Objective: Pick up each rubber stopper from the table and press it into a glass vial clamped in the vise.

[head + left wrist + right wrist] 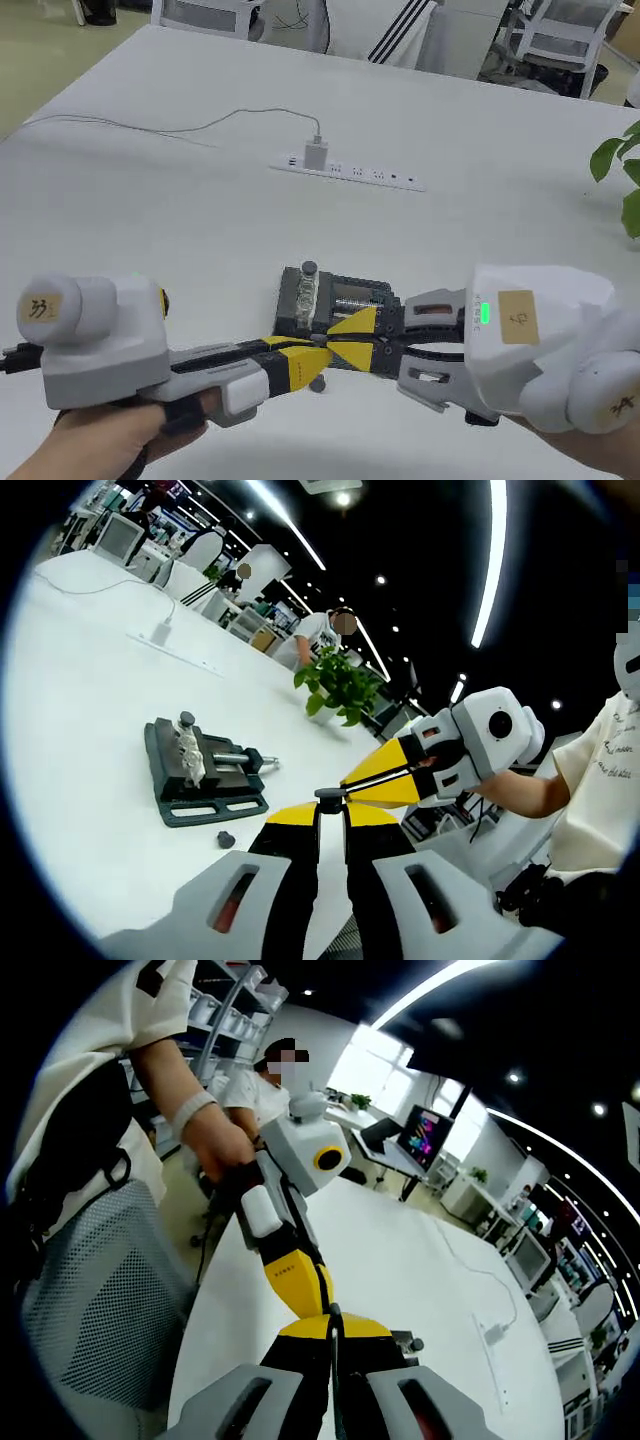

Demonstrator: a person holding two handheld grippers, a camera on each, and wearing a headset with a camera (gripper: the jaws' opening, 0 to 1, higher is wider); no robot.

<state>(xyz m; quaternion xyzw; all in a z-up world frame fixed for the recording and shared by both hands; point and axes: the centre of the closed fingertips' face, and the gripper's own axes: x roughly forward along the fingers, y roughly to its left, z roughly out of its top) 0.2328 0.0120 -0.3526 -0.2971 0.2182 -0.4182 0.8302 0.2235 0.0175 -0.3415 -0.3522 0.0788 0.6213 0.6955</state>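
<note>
In the lower middle of the head view the left tool (303, 361) comes in from the lower left and the right tool (340, 330) from the lower right. Their yellow tips touch. In its own gripper view each tool has its jaws drawn together. The left gripper view shows a small dark piece where the tips meet. I cannot tell what it is or which tool holds it.

Just behind the tips, at frame centre, a dark vise (352, 298) sits on the white worktop (180, 220). A glass vial (309, 285) stands clamped at its left end, with a grey plug on top. A loose stopper (318, 383) lies on the worktop just below the vise. A power strip (350, 172) lies further up the frame, and a plant (625, 170) shows at the right edge.
</note>
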